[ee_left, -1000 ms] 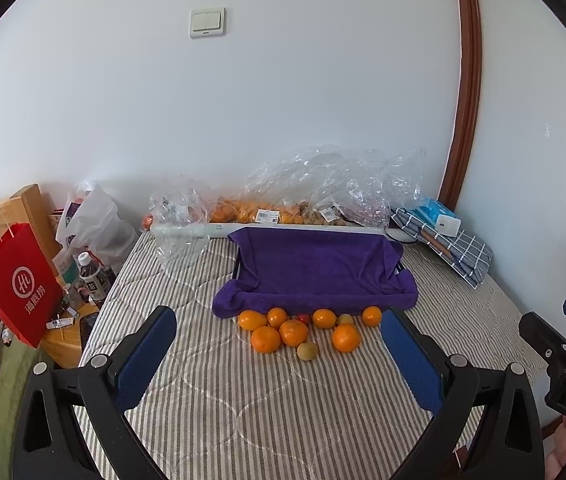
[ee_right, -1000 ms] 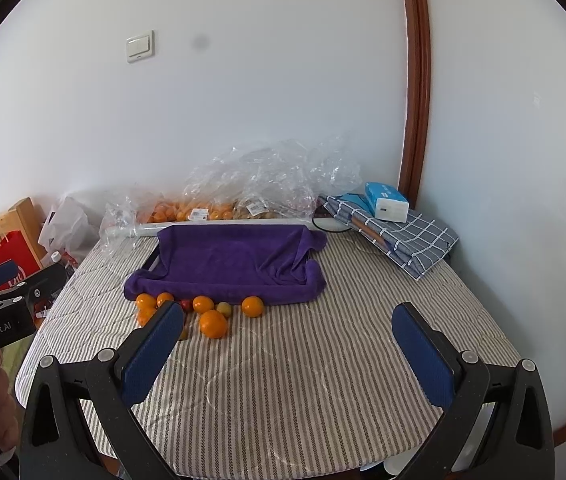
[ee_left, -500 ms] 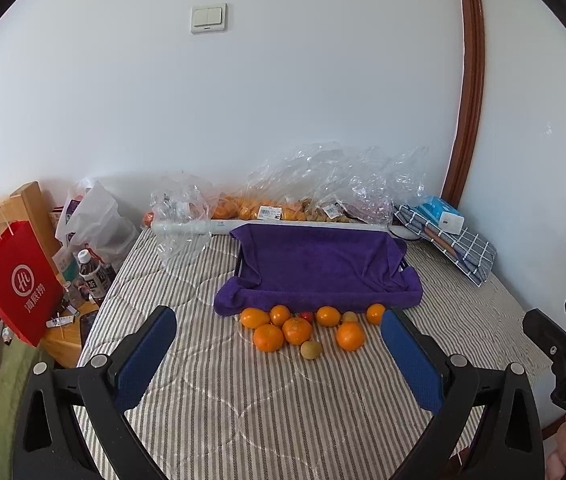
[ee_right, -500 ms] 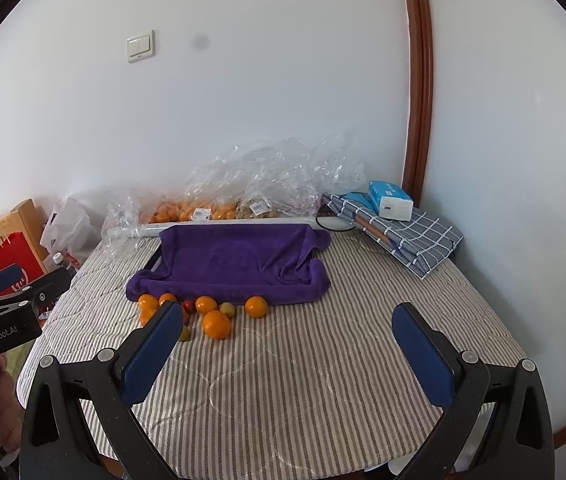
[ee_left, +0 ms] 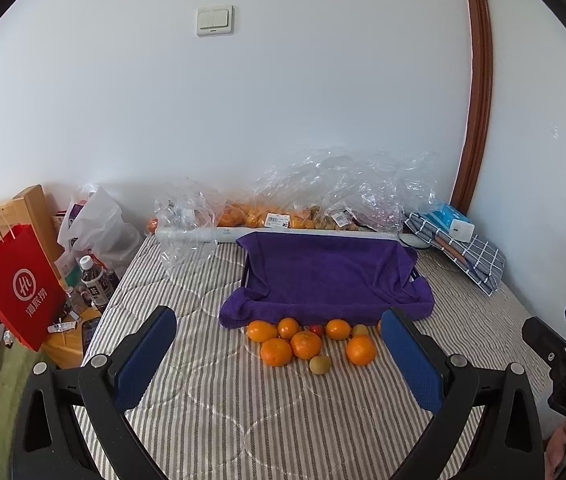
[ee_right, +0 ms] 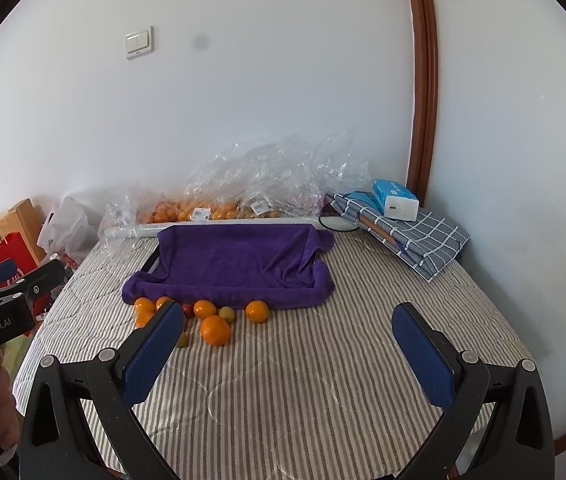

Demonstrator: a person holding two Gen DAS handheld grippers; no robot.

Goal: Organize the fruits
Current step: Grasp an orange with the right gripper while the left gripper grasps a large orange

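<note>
Left gripper [ee_left: 279, 354] and right gripper [ee_right: 287, 354]: jaws spread wide, nothing held, both above the striped bedcover [ee_left: 243, 420], apparently poised for a first pick; loose fruits [ee_left: 307, 342] lie clustered just beyond on the bedcover, against the near edge of the purple towel [ee_left: 327, 276], which lines a tray, probably their destination; farther back, bagged fruit [ee_left: 283, 216] against the wall.

Left hand-held gripper [ee_left: 279, 354] and right hand-held gripper [ee_right: 287, 348] hover, jaws spread wide.
</note>
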